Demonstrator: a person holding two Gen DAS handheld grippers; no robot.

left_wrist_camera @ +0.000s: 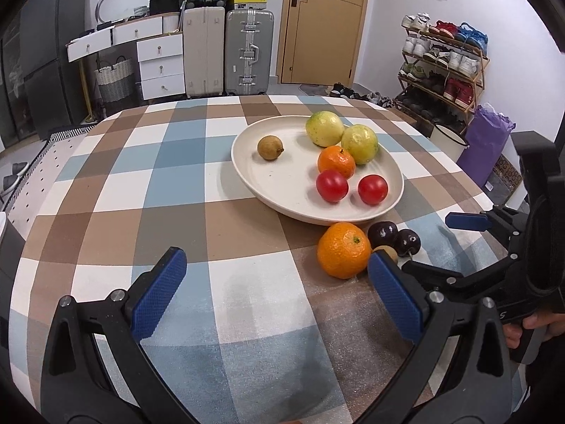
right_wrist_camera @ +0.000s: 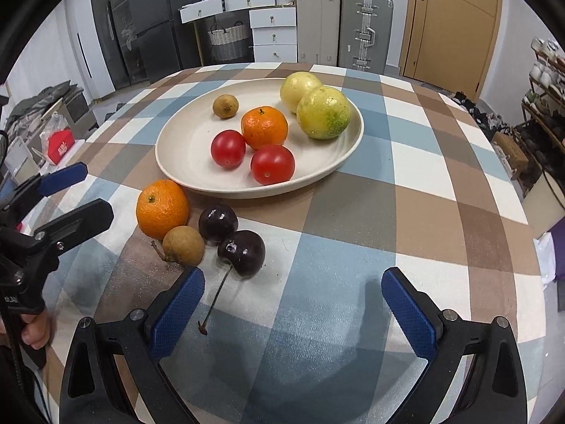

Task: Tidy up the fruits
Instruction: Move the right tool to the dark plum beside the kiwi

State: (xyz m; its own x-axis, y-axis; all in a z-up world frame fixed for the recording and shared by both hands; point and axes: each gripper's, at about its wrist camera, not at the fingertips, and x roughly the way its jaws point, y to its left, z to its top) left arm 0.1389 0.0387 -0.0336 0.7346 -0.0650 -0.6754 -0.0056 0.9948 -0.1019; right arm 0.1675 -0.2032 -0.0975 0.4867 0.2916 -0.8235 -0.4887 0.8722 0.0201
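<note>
Both my tools are spread wide and hold nothing: the left tool [left_wrist_camera: 277,291] hovers over the bench [left_wrist_camera: 106,194], the right tool [right_wrist_camera: 293,309] likewise. My worry is rolling: closing on one fruit in the tight cluster could nudge its neighbours away, since the loose orange [right_wrist_camera: 162,208], longan [right_wrist_camera: 183,245] and two cherries [right_wrist_camera: 229,238] touch each other. They lie just ahead and left of my right tool, beside the plate [right_wrist_camera: 183,176] of fruit.
</note>
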